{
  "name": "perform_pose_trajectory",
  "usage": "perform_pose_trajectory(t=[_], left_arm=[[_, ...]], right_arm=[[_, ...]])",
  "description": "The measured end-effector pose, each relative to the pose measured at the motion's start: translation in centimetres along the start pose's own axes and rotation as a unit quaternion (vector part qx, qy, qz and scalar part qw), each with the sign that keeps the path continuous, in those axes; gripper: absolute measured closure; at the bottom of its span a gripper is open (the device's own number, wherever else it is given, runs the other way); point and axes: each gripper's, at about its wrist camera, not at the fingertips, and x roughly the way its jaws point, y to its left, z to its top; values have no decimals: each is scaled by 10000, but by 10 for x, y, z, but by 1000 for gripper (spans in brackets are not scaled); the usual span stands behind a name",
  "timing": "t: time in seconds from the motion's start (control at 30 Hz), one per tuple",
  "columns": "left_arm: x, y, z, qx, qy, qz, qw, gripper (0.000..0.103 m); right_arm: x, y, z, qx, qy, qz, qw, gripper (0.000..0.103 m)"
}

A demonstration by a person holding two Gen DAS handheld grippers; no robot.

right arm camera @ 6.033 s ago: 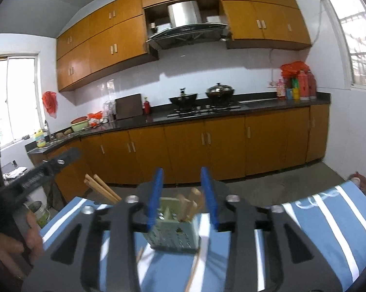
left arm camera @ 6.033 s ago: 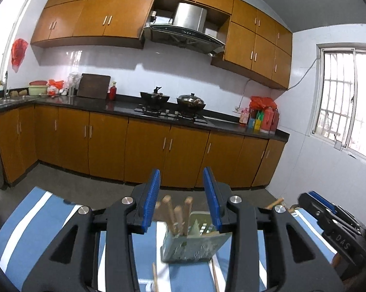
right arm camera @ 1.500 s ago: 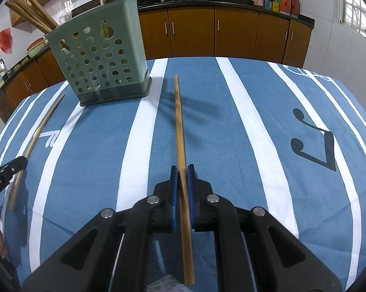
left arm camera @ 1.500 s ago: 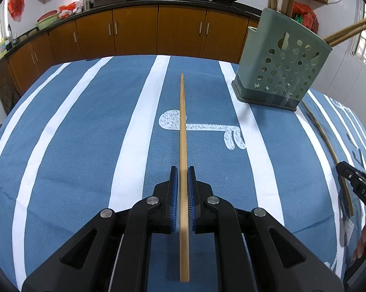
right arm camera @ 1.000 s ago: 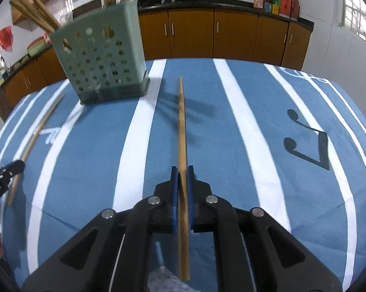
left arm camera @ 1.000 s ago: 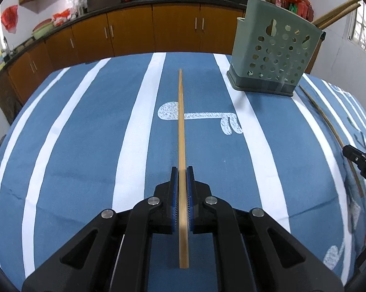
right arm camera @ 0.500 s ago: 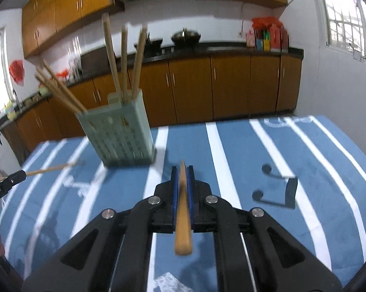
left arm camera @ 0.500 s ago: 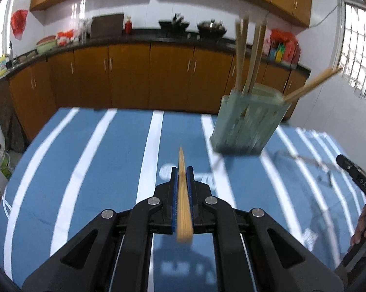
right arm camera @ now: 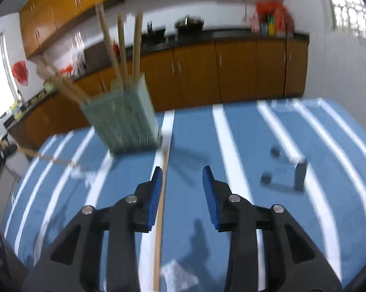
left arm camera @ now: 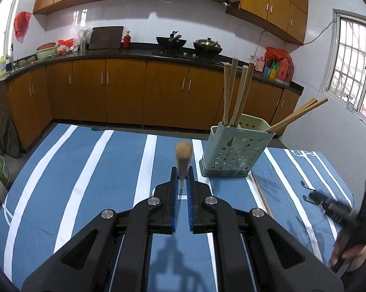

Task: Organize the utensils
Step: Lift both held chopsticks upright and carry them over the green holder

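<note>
One chopstick (left arm camera: 183,155) is pinched end-on in the left gripper (left arm camera: 182,185), jaws closed on it, raised for carrying to the green holder (left arm camera: 234,150) just beyond. The right gripper (right arm camera: 183,189) jaws are opening; its chopstick (right arm camera: 160,215) lies loose by the left pad. The striped surface (left arm camera: 90,170) around stands open.

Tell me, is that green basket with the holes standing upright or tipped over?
Upright. The green basket sits flat on its base on the striped cloth, open end up, chopsticks sticking out of the top.
</note>
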Motion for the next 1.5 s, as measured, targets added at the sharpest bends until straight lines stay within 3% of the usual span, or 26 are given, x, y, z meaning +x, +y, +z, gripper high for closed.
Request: perform_pose_trajectory(t=[0.17,0.3,0.37,0.43,0.63,0.77,0.87,1.03,1.1,1.17,1.27,1.5], left_arm=[[-1,-1,-3,7,23,-25,10000,96],[-1,1,-6,-2,68,-26,10000,96],[0,1,-8,-15,97,-33,9999,96],[1,2,-9,-22,122,-33,9999,96],[2,2,-12,-26,159,-36,9999,96],[2,3,-14,-25,190,-49,9998,96],[3,3,-15,-24,209,-66,9998,96],[4,1,-16,-11,233,-91,9997,96],[5,2,-16,-10,236,-89,9997,96],[6,1,-16,-16,237,-86,9997,96],[4,0,-15,-19,214,-85,9997,96],[-2,-2,-12,3,111,-100,9999,96]], right_arm=[[23,22,-43,-333,735,207,9965,70],[30,39,-65,-519,1002,258,9933,70],[33,44,-73,-626,1084,130,9920,79],[35,47,-75,-718,1001,-84,9923,95],[48,19,-56,-184,911,-491,9945,95],[51,8,-52,-137,902,-403,9950,93],[43,3,-53,-77,866,-277,9958,82],[38,11,-63,-257,935,-254,9950,82],[38,16,-66,-400,887,-352,9946,83],[38,20,-67,-593,866,-514,9932,94],[37,16,-62,-450,896,-409,9941,95],[-2,10,-29,-267,84,-306,9991,95]])
